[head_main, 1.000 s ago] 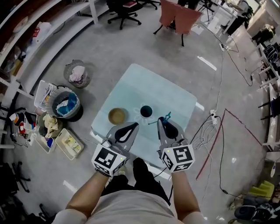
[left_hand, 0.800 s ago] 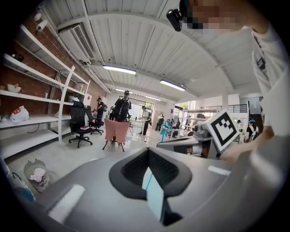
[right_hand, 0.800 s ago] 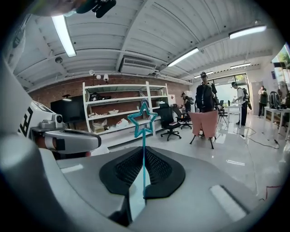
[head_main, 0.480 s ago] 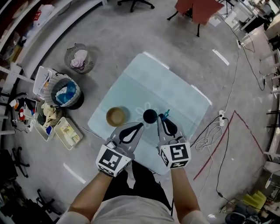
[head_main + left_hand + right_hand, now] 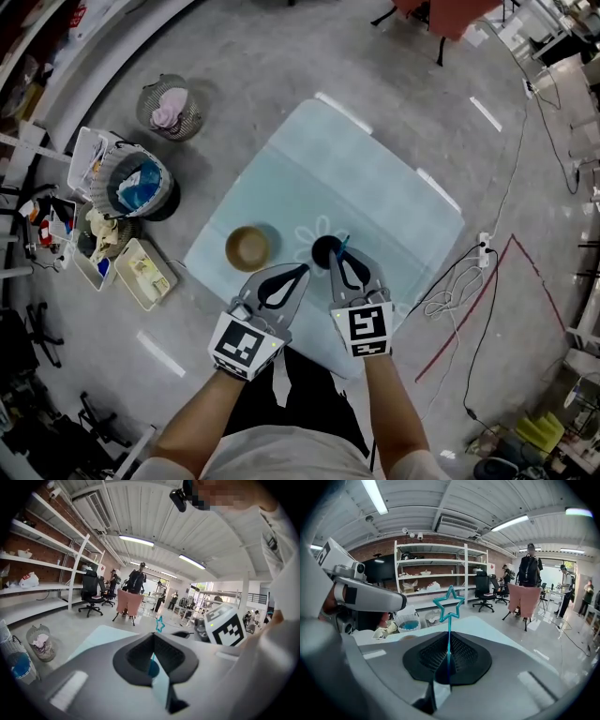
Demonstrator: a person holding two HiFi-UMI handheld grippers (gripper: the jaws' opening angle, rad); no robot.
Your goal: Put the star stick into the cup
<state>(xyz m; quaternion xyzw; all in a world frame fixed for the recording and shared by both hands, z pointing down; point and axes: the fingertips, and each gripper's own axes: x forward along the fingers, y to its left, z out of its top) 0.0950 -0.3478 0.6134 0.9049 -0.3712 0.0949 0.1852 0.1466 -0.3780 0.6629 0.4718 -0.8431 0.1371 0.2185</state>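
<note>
Between ribbed dark pads stands slim star stick.

We are looking down on a pale blue worktop that is standing on a grey floor. Two things are resting on it toward its nearer edge: a brown bowl and a dark cup, sitting near each other without touching.

Workshop with grey concrete floor, pale blue table at centre. Wire bin, bucket and cluttered trays at left; cables and red floor line at right. White shelves against brick wall, office chair, ceiling strip lights.
</note>
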